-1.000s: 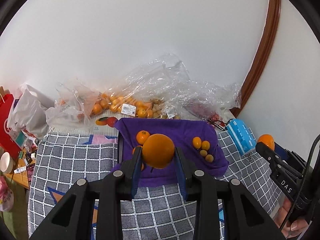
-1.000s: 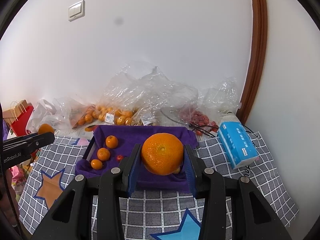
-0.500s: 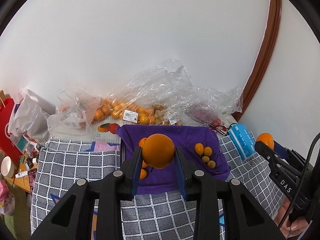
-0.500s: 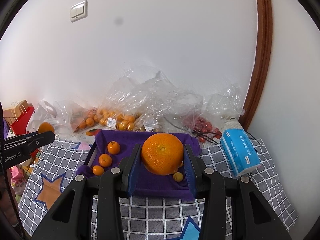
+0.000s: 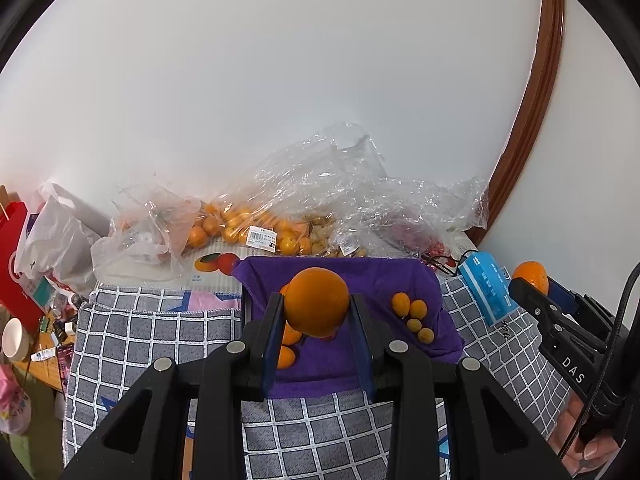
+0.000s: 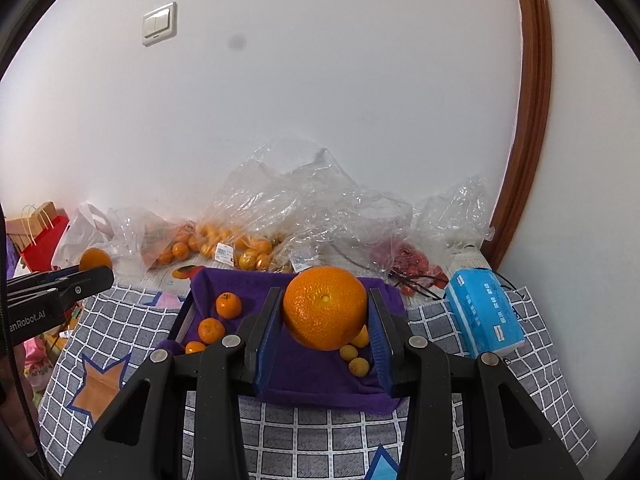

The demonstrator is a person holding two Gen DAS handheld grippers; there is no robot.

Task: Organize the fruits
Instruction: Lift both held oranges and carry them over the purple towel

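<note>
while both hands held fruit above the tray, the risks read as follows:
left tool: the black two-finger left gripper (image 5: 316, 312) was clamped on a smooth round orange (image 5: 316, 302), gripped low on its sides.
right tool: the black two-finger right gripper (image 6: 325, 312) was clamped on a larger dimpled orange (image 6: 325, 307).
target: both fruits hung over the purple cloth-lined tray (image 5: 376, 276), with small oranges (image 6: 211, 330) at 9 o'clock and little yellow kumquats (image 5: 412, 316) at 3 o'clock on the cloth.
slip risk: a round skin could probably roll out of flat pads if either grip eased too high up.
landing risk: a dropped orange would likely bounce onto the kumquats and mix the groups, or roll off the cloth onto the grey checked mat (image 6: 312, 436).
collision risk: two tools lowering together could knock each other.
clutter: clear plastic bags of fruit (image 6: 256, 240) lay at 12 o'clock, beside the tray edge.
</note>
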